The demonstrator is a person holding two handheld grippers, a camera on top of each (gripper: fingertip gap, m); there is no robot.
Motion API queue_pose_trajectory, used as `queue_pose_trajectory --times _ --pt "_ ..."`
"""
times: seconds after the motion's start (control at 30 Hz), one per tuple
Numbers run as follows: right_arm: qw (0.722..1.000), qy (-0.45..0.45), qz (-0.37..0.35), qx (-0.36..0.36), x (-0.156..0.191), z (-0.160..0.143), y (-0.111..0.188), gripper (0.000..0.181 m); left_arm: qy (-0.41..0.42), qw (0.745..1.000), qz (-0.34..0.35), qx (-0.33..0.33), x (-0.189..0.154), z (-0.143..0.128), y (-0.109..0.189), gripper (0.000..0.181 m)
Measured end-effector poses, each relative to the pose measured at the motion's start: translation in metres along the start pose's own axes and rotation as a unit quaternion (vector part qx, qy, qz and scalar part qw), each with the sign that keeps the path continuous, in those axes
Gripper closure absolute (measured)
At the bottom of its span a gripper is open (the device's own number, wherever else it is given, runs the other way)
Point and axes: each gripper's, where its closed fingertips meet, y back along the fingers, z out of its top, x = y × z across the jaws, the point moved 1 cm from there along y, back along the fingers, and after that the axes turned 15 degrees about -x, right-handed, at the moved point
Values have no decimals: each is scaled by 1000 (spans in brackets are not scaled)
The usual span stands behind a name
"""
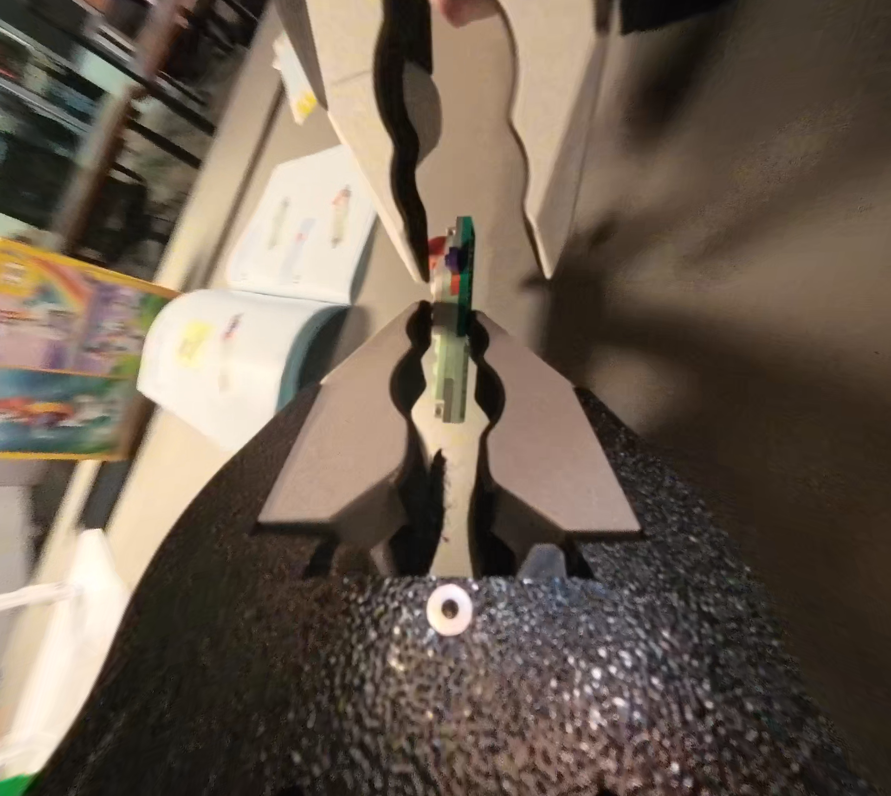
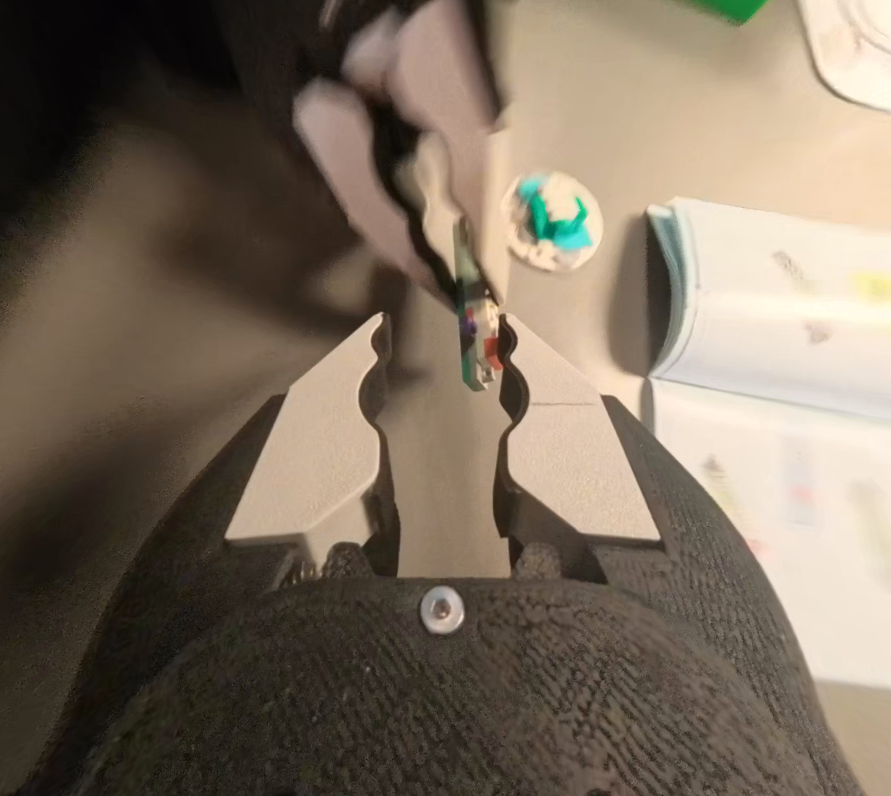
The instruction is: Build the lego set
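- Desk (image 2: 627, 108): tan, carries everything; both views are motion-blurred.
- Box (image 1: 62, 348): colourful lego box at the desk's left edge in the left wrist view.
- Booklet (image 2: 771, 300): open instruction pages, right of the right gripper.
- Left gripper (image 1: 446, 308): jaws pinch the build at its pale green end; held off the desk.
- Right gripper (image 2: 443, 320): jaws spread, empty; its right finger sits just beside the build's red stud, contact unclear.
- Build (image 1: 458, 305): thin flat plate assembly, green base with red and purple bits. Long axis runs straight from the left jaws toward the right ones, the free end poking between the spread right jaws.
- Judgement: the right gripper is placed to close on the free end, narrow edge-on target.
- Bag (image 2: 552, 221): small clear bag of teal pieces, on the desk beyond the grippers.
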Motion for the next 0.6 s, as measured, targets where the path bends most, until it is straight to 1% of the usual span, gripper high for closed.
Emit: queue_pose_trajectory --times 0.03,0.07,0.13,0.23,0.27,0.37,0.5,0.6 --pt "998 -44 -2 -43 -5 10 5 139 -33 999 20 -10 5 3 2 168" --pt "994 -72 -12 -79 -13 16 11 140 -70 997 44 -14 12 5 5 168" --pt "987 -114 -31 -112 -26 14 19 145 -144 986 77 -17 20 8 11 169" --pt "977 -153 -7 -146 -24 14 19 154 -221 970 102 -25 23 13 15 169" --pt "975 -157 1 -157 -23 16 18 158 -238 965 105 -28 23 15 16 169" --pt "975 -158 12 -155 -19 15 16 164 -280 952 114 -38 21 22 17 169" --pt "973 -168 22 -158 -17 14 18 165 -308 944 115 -33 19 22 16 169" --pt "969 -179 24 -166 -18 15 18 160 -330 937 111 -23 18 20 15 169"
